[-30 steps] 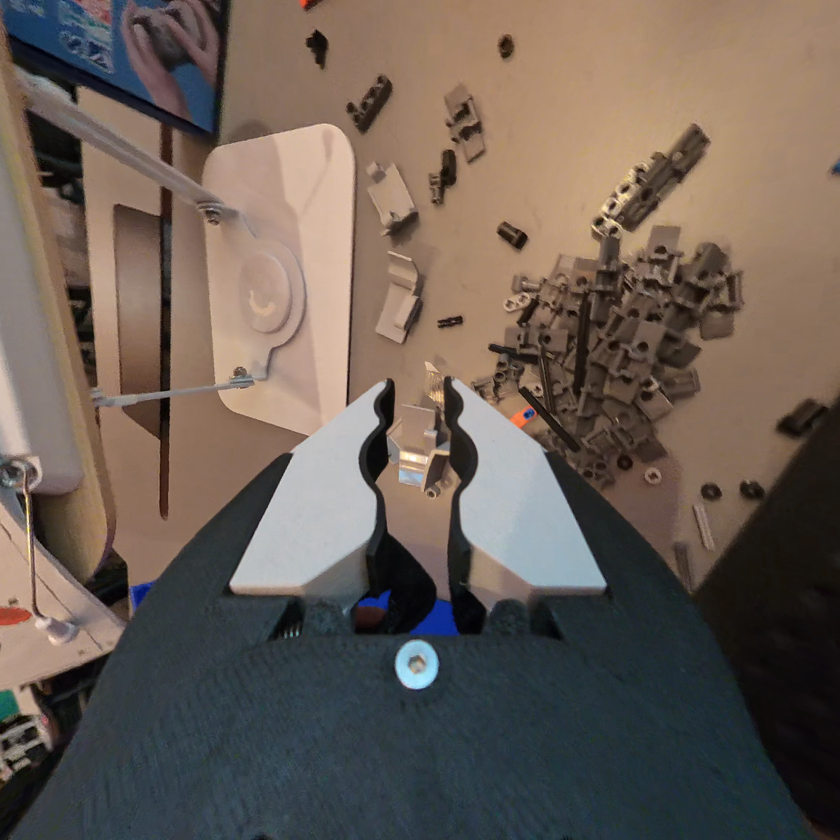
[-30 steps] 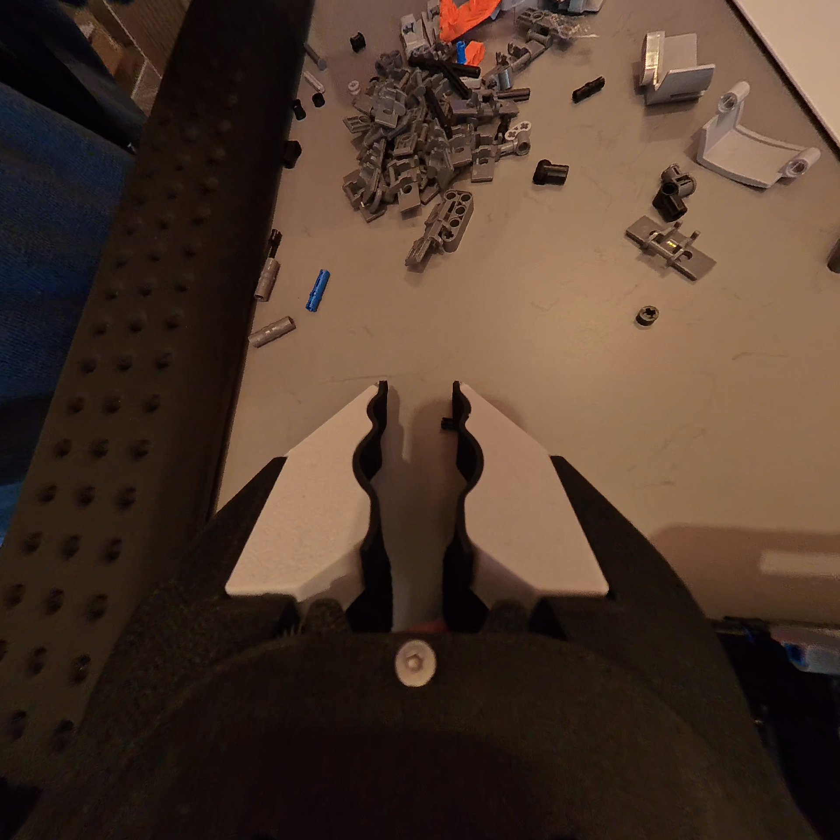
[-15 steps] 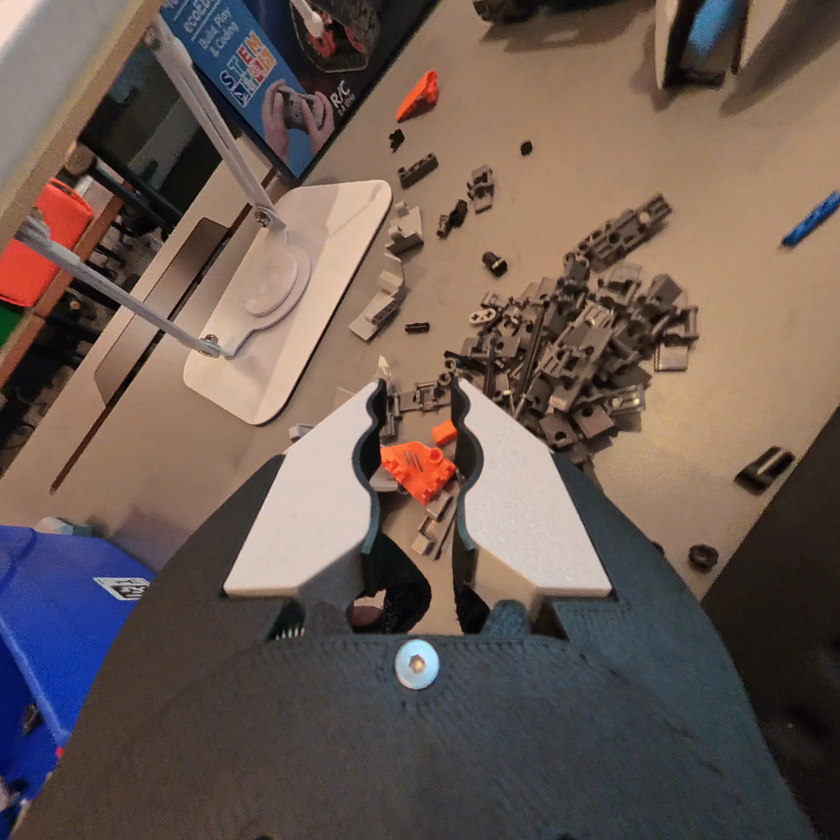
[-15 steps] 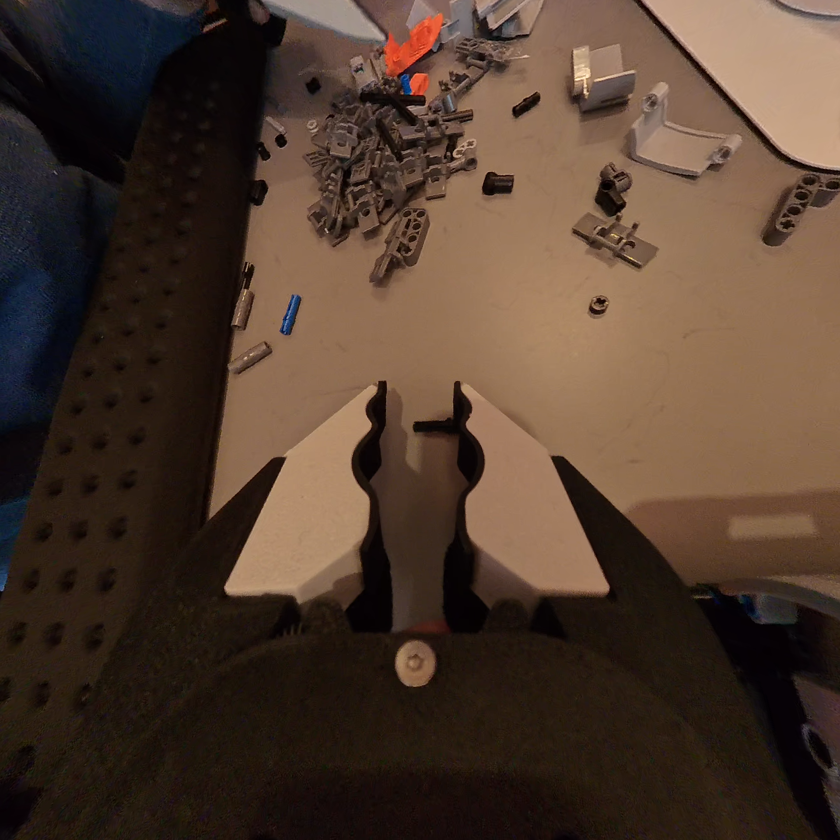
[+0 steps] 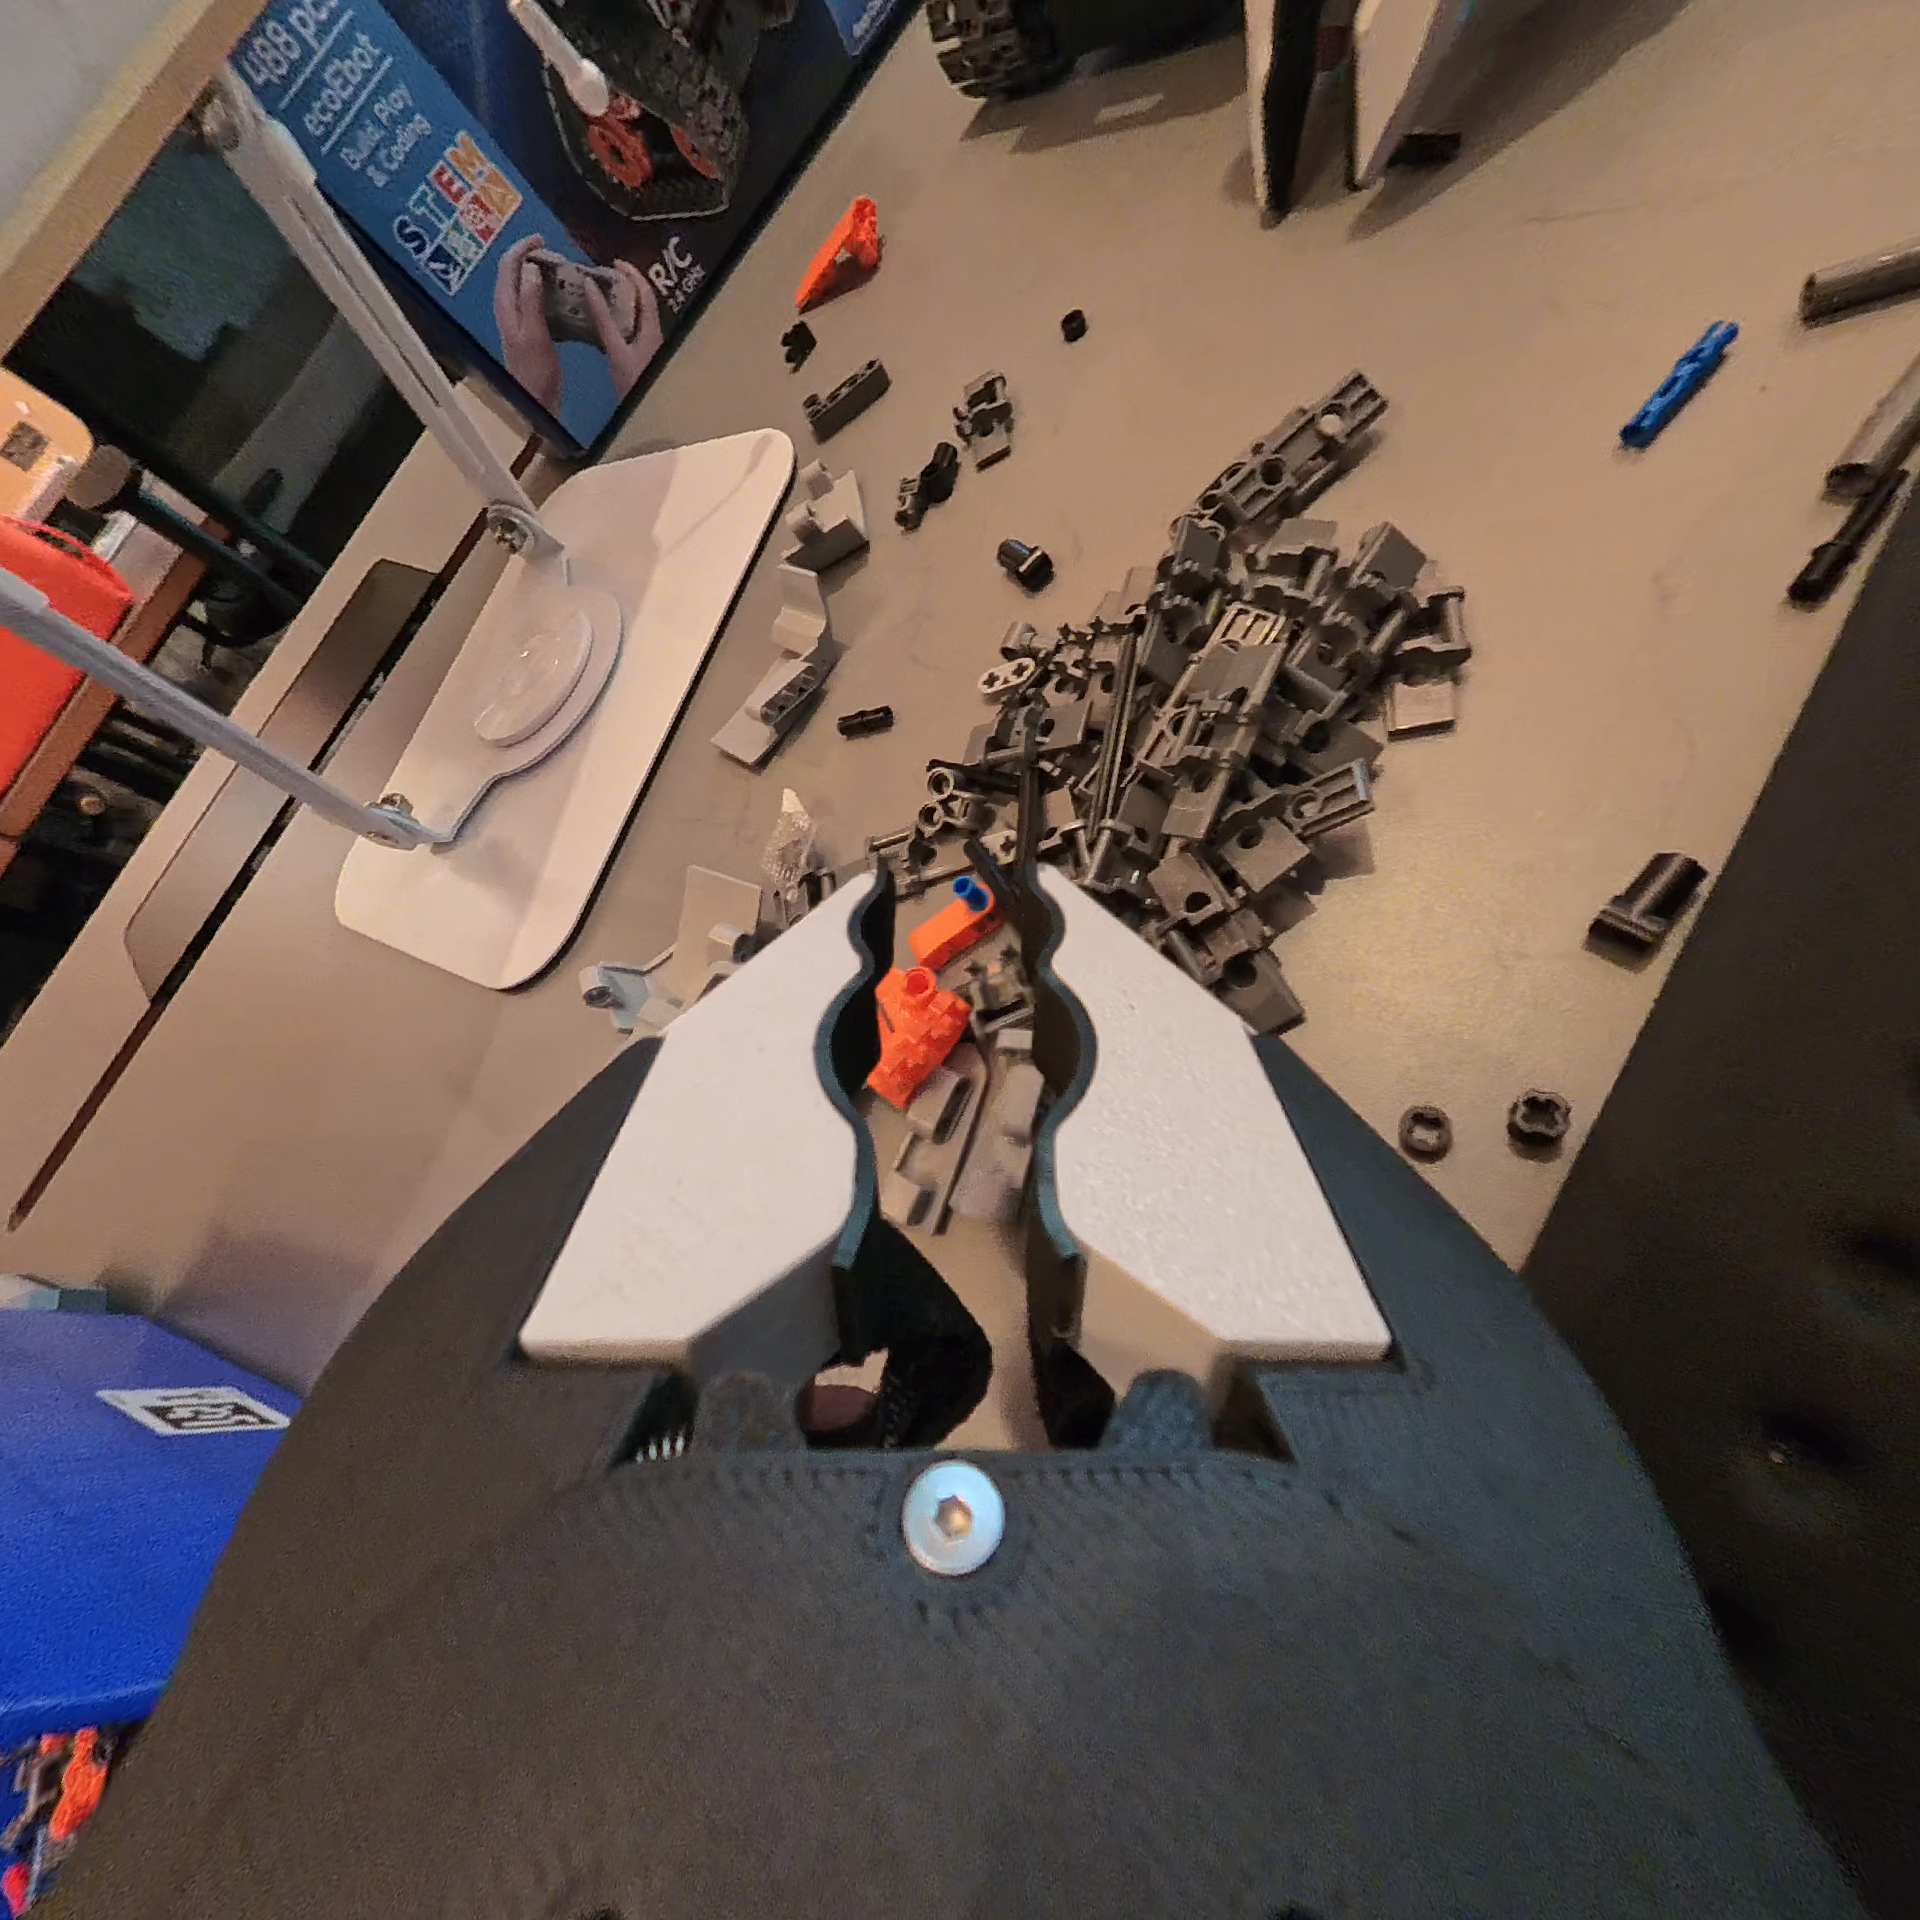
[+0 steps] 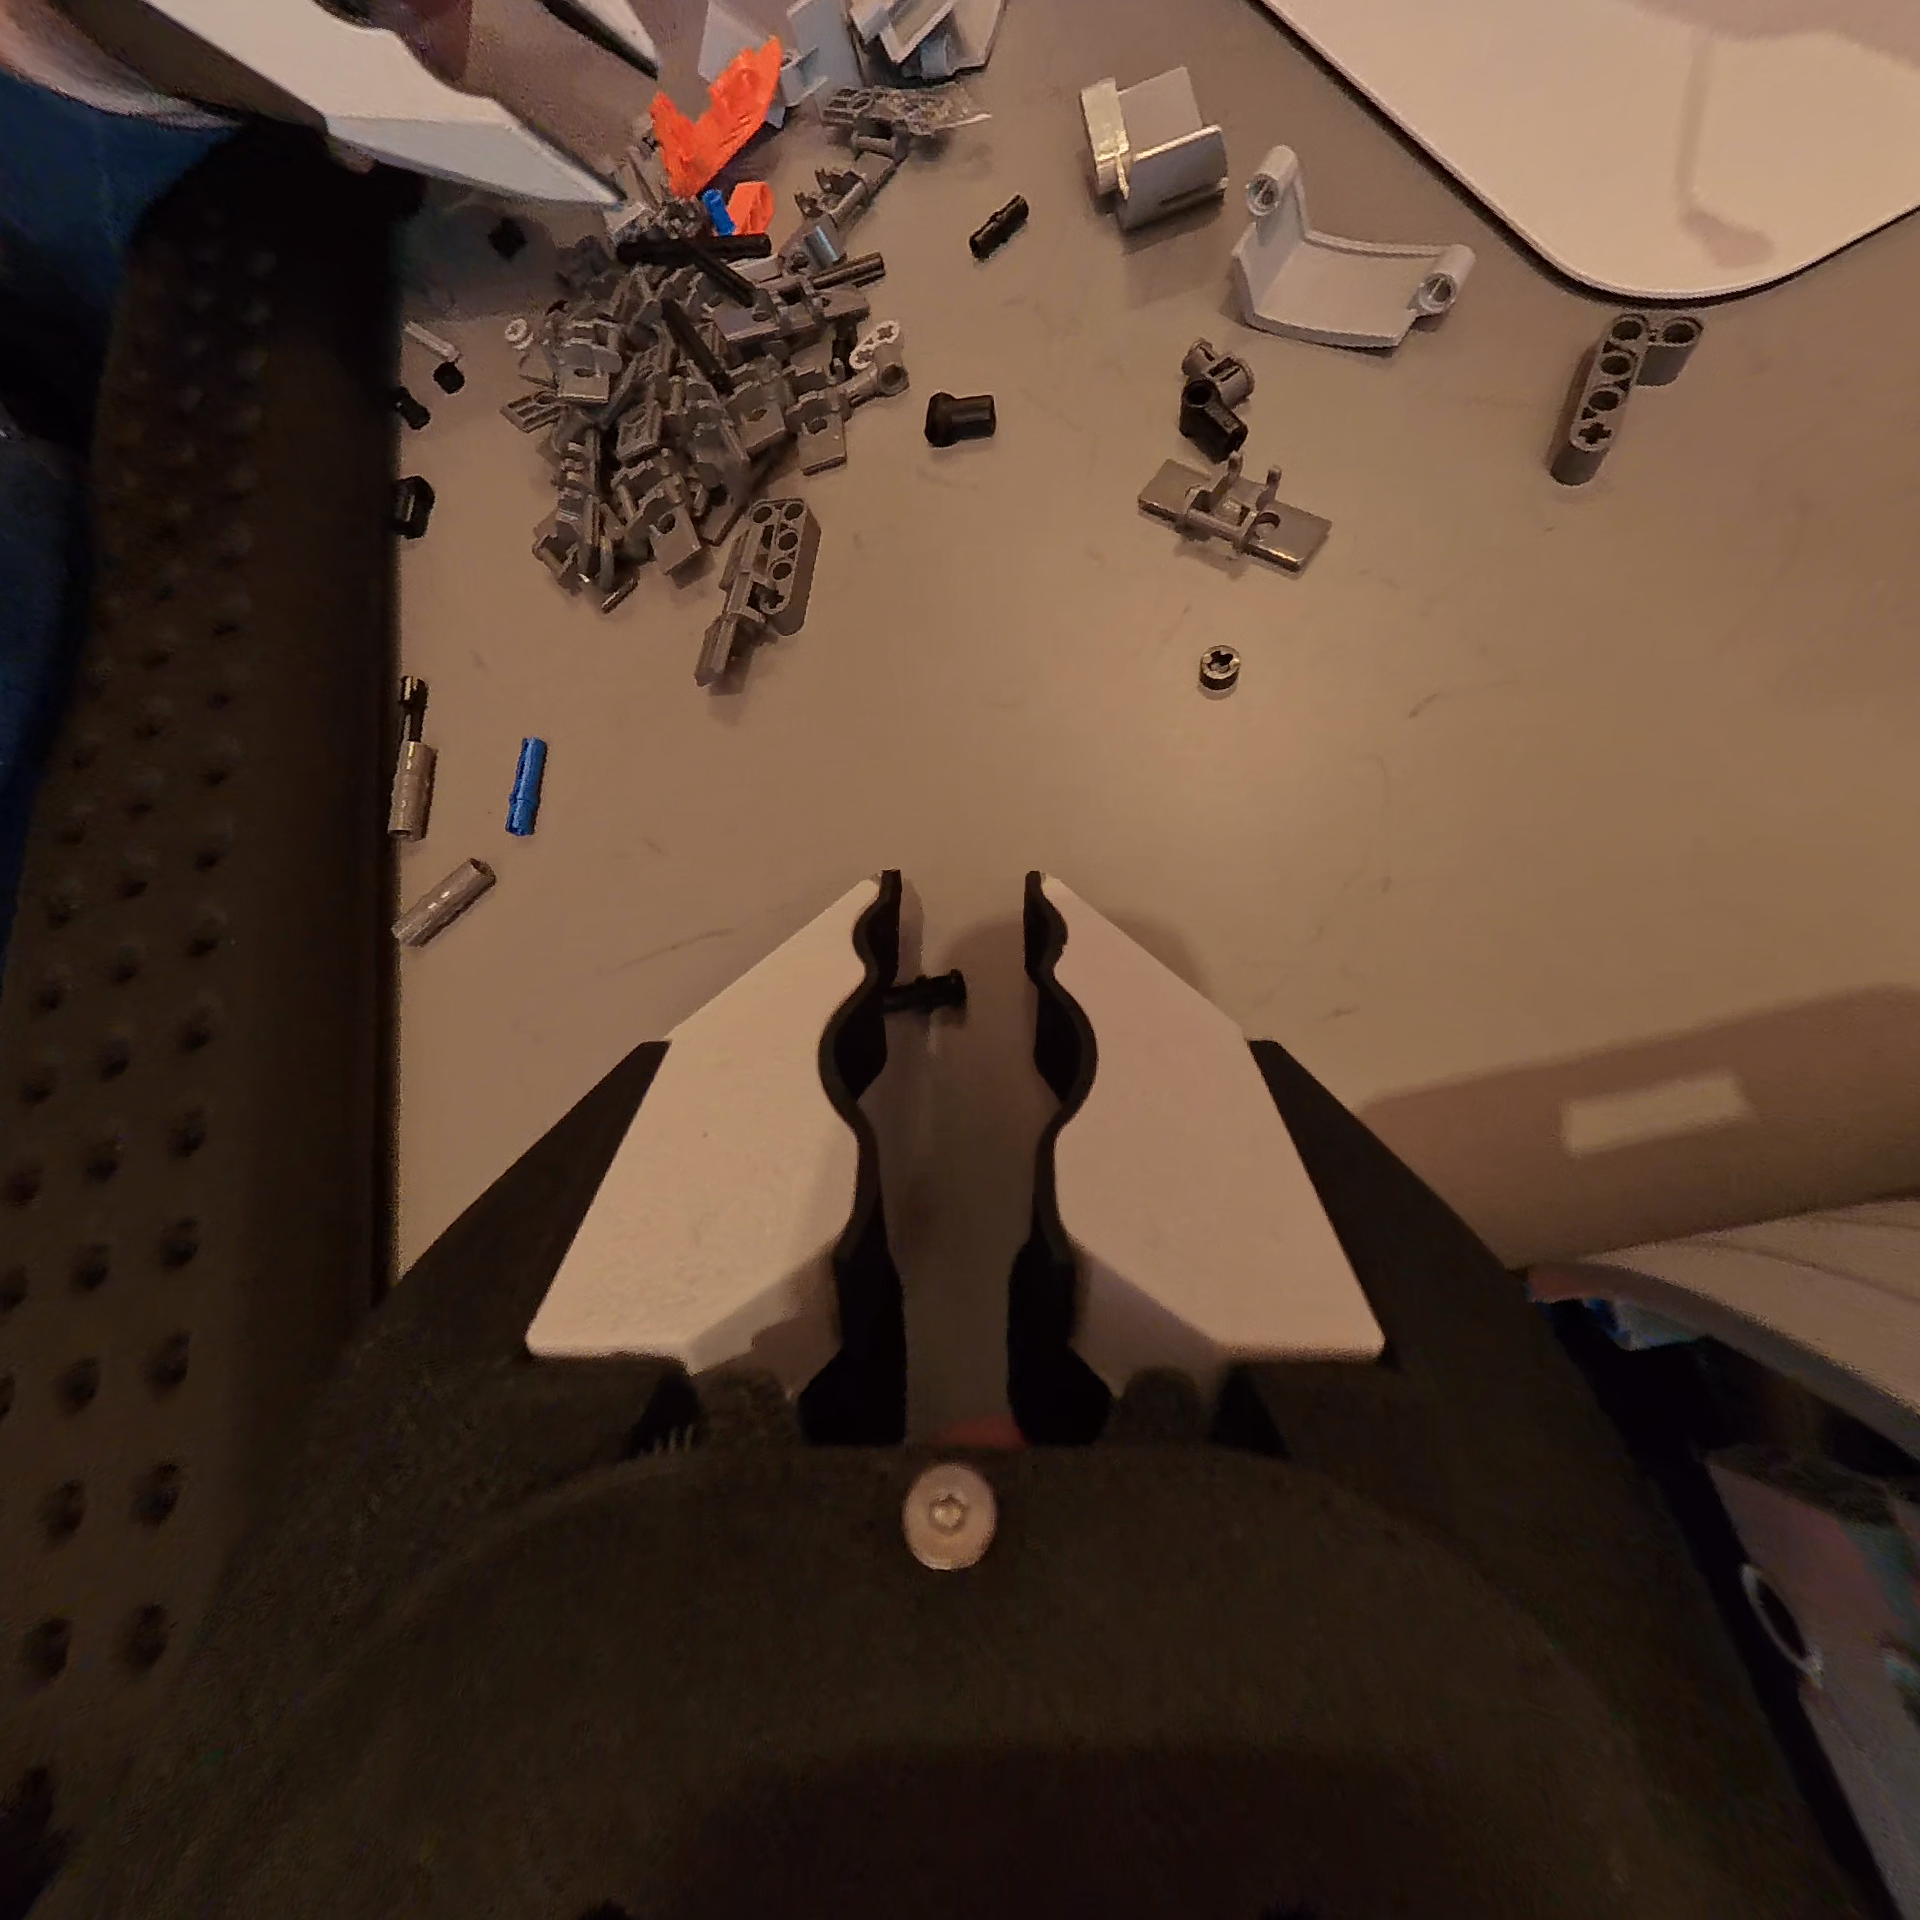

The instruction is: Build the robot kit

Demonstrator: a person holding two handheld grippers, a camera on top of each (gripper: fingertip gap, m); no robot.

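Grey and scuffed, the worktop (image 6: pixel 1143 810) is strewn with small plastic building parts under dim, warm light.

Nearest, the right claw (image 6: pixel 954 883) hangs low over a bare patch, its jaws standing a moderate gap apart and gripping nothing. A short black pin (image 6: pixel 930 992) shows between them, close by the left-hand finger; whether it touches that finger or lies on the worktop below, I cannot tell. Its long axis runs crosswise to the fingers. Off to the left lie a blue pin (image 6: pixel 527 787) and 2 grey sleeves, near a dark studded plate (image 6: pixel 187 831) along the worktop's edge. Farther on sits a pile of dark grey parts (image 6: pixel 686 416), with a flat grey hinge piece (image 6: pixel 1236 514) and a curved light grey panel (image 6: pixel 1340 281) to its right.

The left claw (image 5: pixel 958 894) hovers at the near end of that same pile (image 5: pixel 1226 727), jaws likewise parted and empty. Seen through the gap is an orange studded piece (image 5: pixel 914 1029), tilted, with grey parts beside it and a smaller orange piece capped in blue just beyond. To the left a white lamp base (image 5: pixel 582 707) rests flat, and behind it a blue printed box (image 5: pixel 468 197) stands. Another orange piece (image 5: pixel 842 255) lies far back.
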